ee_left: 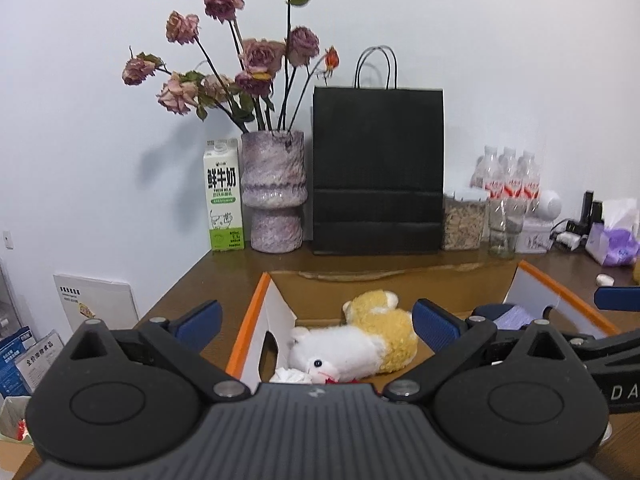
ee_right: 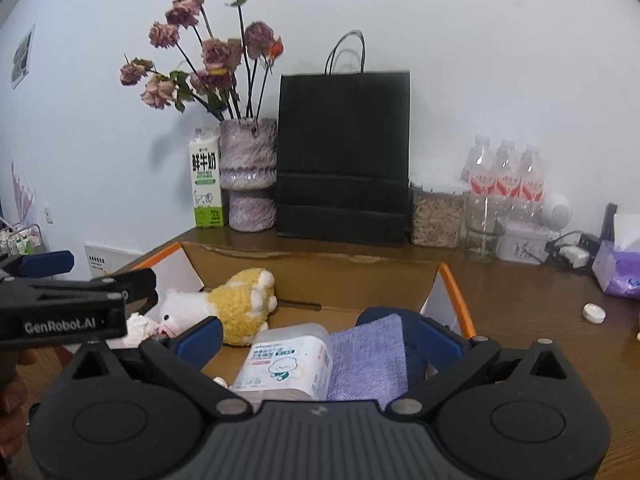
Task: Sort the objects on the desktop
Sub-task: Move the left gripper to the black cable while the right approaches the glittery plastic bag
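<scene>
Left wrist view: left gripper spread wide, nothing pinched, plush in the box at 12 o'clock. Right gripper gapes too, wipes and cloth beneath.

Fluffy plush toy, cardboard box (matt), glossy wooden desk

Black ribbed gripper bodies, blue-padded fingers, silver screws, "GenRobot.AI" lettering.
</scene>
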`<state>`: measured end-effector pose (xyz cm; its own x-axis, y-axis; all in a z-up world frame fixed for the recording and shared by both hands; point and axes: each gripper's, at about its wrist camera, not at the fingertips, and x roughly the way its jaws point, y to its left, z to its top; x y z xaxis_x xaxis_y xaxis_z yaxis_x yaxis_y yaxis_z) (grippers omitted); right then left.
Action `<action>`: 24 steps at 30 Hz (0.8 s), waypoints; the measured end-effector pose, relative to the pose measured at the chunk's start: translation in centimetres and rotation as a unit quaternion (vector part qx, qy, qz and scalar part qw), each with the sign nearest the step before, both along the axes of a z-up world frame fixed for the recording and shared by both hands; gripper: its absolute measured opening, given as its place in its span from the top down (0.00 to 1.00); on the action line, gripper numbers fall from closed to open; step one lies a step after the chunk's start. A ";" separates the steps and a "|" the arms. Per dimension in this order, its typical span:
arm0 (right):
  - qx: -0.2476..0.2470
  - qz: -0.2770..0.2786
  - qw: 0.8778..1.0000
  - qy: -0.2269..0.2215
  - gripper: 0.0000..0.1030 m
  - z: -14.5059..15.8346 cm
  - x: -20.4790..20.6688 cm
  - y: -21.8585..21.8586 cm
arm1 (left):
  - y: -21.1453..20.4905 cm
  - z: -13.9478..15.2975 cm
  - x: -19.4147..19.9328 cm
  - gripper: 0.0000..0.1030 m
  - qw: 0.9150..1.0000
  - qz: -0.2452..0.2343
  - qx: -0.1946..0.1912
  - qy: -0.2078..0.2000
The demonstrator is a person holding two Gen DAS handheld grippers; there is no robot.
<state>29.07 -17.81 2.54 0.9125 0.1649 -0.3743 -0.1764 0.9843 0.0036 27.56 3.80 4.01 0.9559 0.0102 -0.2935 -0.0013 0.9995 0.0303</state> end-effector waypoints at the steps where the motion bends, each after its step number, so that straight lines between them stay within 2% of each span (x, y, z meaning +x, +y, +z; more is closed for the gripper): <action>1: -0.003 0.000 1.000 -0.005 0.00 0.3 -0.5 -0.1 | 0.0 0.3 -0.3 0.00 1.000 0.000 0.000 -0.002; 11: -0.011 0.016 0.999 -0.030 0.00 2.3 -6.1 -0.2 | 0.7 2.0 -5.5 0.00 1.000 -0.002 0.010 -0.024; 16: -0.029 0.032 0.999 -0.024 0.00 1.5 -9.4 0.5 | 1.4 1.2 -8.4 0.00 1.000 0.000 0.013 -0.012; 24: -0.024 0.061 0.998 0.015 0.00 -1.1 -13.3 1.6 | 3.1 -1.6 -12.5 0.00 0.999 0.023 0.017 0.018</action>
<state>15.79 -16.23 1.40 0.8748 0.2551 -0.4120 -0.2953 0.9547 -0.0357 15.02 6.92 2.42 0.9427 0.0648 -0.3273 -0.0456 0.9968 0.0659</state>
